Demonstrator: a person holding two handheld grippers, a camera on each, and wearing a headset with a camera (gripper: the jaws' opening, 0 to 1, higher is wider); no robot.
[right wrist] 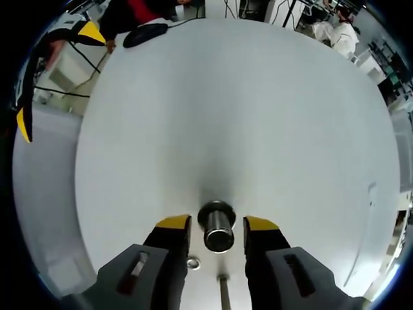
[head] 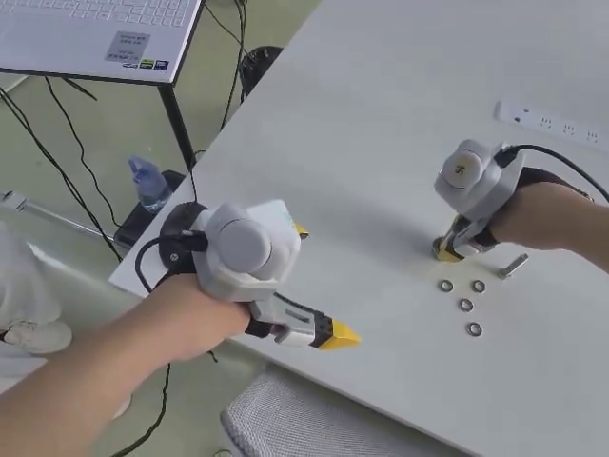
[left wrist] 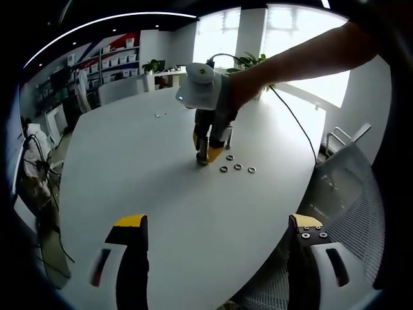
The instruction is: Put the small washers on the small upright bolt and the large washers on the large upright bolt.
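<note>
Yellow-tipped right gripper (head: 447, 251) down: straddles the thick upright steel bolt (right wrist: 218, 229), clamp unclear. Hangs left gripper (left wrist: 217, 221) wide apart. Leaves four silver ring washers (head: 465, 305) loose, nothing threaded.

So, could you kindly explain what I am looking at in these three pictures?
No robot here: a person holds a two-jaw gripper in each hand. One picture comes from a headset camera looking down; the two round ones come from cameras riding on each gripper. On the white table lie four washers and a bolt on its side. The left gripper is wide open, holding nothing. The right gripper straddles an upright bolt, jaws slightly apart from it.
</note>
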